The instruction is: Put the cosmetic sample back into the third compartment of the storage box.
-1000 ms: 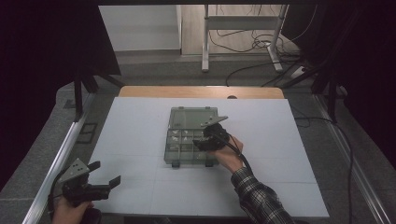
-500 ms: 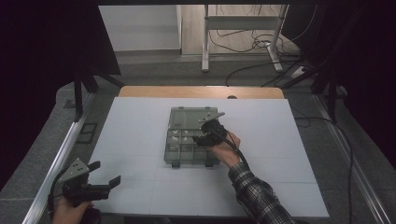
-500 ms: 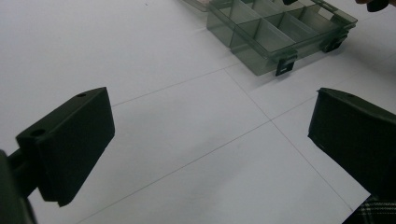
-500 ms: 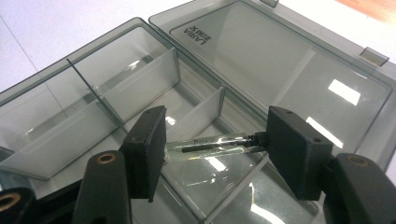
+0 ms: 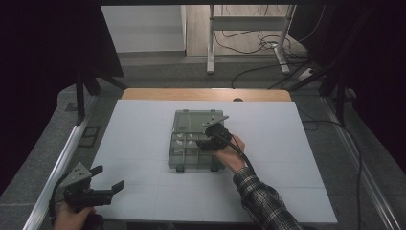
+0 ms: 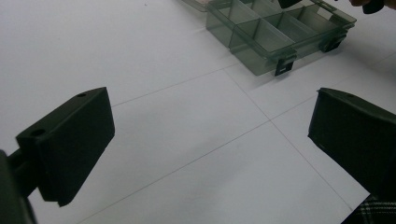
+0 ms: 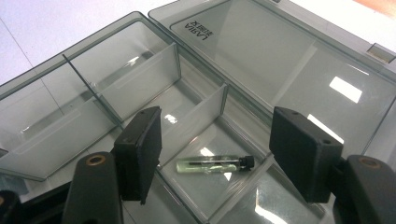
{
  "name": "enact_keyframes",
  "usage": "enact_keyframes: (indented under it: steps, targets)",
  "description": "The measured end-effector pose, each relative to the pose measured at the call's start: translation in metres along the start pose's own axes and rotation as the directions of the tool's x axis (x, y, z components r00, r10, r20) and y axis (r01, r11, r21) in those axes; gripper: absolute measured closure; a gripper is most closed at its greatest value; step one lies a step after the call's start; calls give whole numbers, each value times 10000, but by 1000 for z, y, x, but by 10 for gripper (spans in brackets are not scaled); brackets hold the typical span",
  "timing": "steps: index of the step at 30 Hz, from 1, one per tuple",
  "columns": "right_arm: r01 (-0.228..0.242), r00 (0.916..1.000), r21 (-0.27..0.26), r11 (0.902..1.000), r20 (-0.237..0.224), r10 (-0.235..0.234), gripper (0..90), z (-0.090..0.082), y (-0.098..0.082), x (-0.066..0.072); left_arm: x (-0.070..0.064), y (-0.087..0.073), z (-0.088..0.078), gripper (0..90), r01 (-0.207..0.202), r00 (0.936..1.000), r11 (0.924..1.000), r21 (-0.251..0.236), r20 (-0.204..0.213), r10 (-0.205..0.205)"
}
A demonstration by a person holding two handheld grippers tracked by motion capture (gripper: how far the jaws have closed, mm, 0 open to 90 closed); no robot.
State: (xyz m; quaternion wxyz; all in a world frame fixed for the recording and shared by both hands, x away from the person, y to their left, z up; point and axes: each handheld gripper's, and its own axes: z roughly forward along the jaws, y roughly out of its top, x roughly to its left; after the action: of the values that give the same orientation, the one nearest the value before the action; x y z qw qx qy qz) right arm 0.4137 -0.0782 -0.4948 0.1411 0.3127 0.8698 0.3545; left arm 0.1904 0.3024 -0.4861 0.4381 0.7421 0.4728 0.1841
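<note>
Starting on the left: the left gripper (image 5: pixel 106 185) sits low at the near left corner of the white desk (image 5: pixel 143 124), held in one hand, its two jaws spread wide with nothing but bare desk between them. It's well apart from everything else.

Moving to the middle, there's one smoky clear organizer box (image 5: pixel 191 143) lying open on the desk, lid flipped back flat on the far side. I can't get a solid count of the compartments from the high view; a few of them have small pale bits inside, too tiny to make out.

Then the right gripper (image 7: pixel 215 158), hovering just over the box's right side. Its jaws have just been opening and now stand a little apart, not pressing on anything. Right below and between them lies one small glass vial (image 7: pixel 215 164) with a black cap and greenish stuff inside, flat on the floor of a compartment next to a divider, not touching either jaw.
</note>
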Motion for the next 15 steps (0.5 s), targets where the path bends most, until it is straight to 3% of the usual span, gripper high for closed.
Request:
enact_keyframes:
  steps: [15]
  targets:
    - [0,9995,157,9999,-306,5,284,-4,0,3,0,0,0,7,29,10000,10000,-15,42,-29]
